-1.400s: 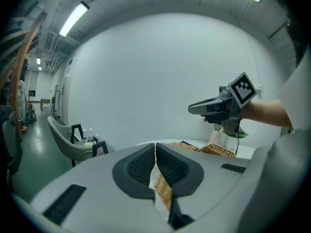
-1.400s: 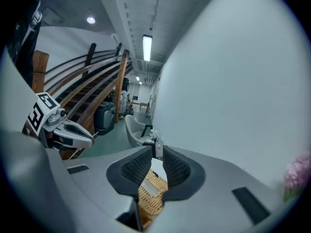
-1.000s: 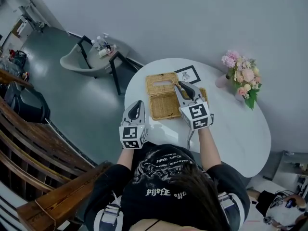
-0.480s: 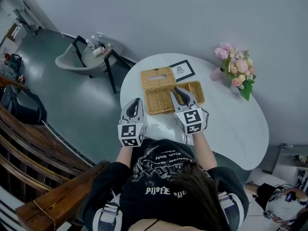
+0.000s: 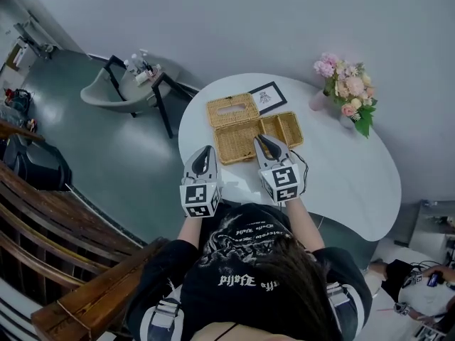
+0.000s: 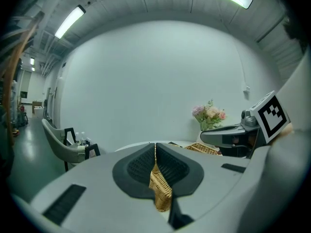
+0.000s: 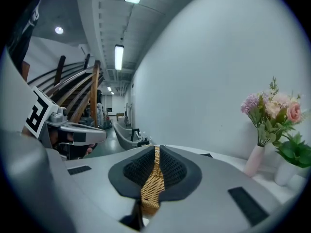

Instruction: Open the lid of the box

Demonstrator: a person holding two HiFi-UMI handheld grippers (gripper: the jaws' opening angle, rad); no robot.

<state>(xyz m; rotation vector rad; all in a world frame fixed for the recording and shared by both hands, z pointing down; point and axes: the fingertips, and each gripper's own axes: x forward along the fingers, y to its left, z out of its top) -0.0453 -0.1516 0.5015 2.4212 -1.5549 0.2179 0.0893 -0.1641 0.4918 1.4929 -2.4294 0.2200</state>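
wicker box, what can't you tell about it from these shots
- Inside of the wicker box: head view, too small to tell contents.
- Lid: head view, too small to tell whether it is joined to the box.
- Left gripper view: the left gripper hides all but a wicker strip.

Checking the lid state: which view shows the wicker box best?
Head view: it shows the whole wicker box on the white table, with its lid flipped open behind it. Both gripper views show only slivers of wicker, mostly through the gap between their jaws.
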